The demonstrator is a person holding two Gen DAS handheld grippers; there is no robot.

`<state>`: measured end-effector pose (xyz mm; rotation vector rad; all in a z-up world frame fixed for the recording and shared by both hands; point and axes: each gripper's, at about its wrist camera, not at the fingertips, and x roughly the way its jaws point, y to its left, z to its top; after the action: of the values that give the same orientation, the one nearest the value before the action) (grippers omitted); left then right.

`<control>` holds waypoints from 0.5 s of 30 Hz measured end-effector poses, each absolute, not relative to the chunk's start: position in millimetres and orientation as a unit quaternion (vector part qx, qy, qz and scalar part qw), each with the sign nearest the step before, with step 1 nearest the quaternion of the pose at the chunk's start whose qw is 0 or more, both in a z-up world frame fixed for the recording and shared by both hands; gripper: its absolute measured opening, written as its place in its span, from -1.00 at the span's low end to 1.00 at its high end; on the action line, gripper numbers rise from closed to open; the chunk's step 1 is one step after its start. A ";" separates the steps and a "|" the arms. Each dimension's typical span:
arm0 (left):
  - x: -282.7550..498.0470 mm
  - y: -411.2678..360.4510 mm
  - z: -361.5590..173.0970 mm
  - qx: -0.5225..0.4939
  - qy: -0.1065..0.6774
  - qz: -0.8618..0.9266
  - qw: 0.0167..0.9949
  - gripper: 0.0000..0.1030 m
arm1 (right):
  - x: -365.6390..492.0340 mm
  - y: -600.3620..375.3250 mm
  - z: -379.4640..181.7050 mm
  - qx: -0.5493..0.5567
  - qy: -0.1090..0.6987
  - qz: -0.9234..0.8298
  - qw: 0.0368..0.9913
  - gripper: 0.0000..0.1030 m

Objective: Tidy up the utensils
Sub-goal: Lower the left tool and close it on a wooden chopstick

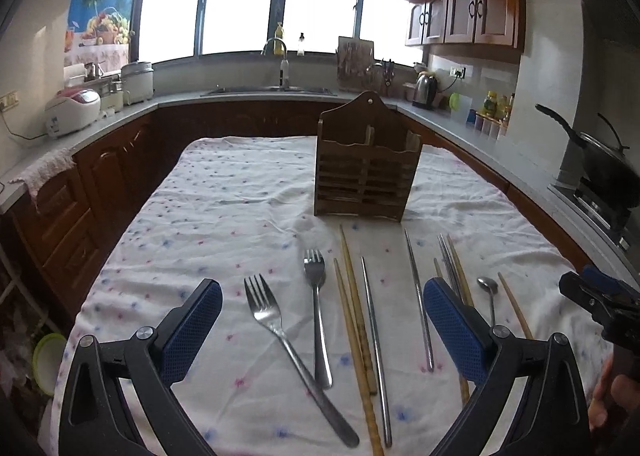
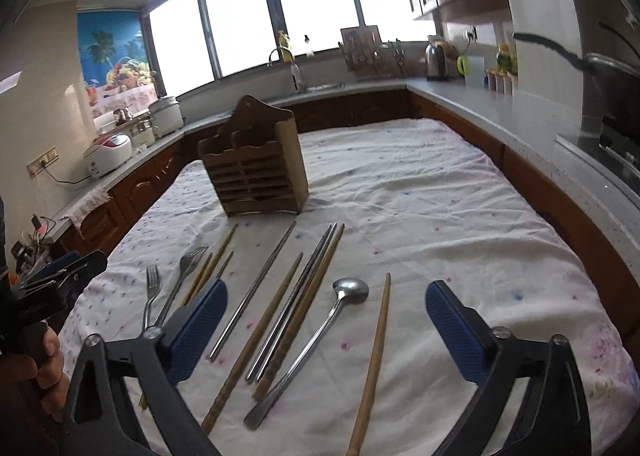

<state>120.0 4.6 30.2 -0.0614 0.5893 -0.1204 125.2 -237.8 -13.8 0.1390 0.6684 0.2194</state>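
While daylight is pouring through the kitchen windows, a table (image 1: 208, 215) under a white flowered cloth is filling both views. Toward its far half a wooden cutlery holder (image 1: 366, 167) is standing upright, its compartments showing nothing inside. Nearer the cameras, the utensils are lying loose on the cloth in a rough row: two forks (image 1: 316, 312) side by side, wooden chopsticks (image 1: 352, 316) and metal chopsticks (image 1: 418, 300) mixed beside them, then a spoon (image 2: 320, 340), and one more wooden chopstick (image 2: 374, 364) lying apart at the right end. The left gripper (image 1: 322, 332) is hovering over the forks with its jaws spread wide, gripping nothing. The right gripper (image 2: 326, 332) is hovering over the spoon and chopsticks, its jaws likewise spread wide and gripping nothing.
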 end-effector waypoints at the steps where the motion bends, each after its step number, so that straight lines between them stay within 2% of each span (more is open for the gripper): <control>1: 126.9 5.7 31.4 -0.030 0.294 -0.063 0.953 0.91 | 129.3 -238.2 -13.8 0.071 0.331 0.108 0.935 0.76; 3: 138.5 6.1 32.1 -0.030 0.301 -0.068 0.951 0.85 | 143.3 -238.8 -15.5 0.079 0.345 0.107 0.929 0.54; 5: 152.0 6.8 31.8 -0.031 0.314 -0.075 0.946 0.74 | 161.7 -237.6 -19.3 0.084 0.367 0.104 0.921 0.21; 8: 175.0 5.3 29.9 -0.033 0.336 -0.085 0.937 0.52 | 185.0 -237.2 -25.8 0.096 0.393 0.107 0.908 -0.07; 15: 242.2 -1.2 19.8 -0.031 0.391 -0.100 0.914 0.02 | 231.1 -235.3 -42.7 0.117 0.439 0.105 0.885 -0.35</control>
<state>242.2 -1.2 19.8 -0.0643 0.8062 -0.2053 231.1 -235.3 -42.7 0.2432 0.9133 0.2182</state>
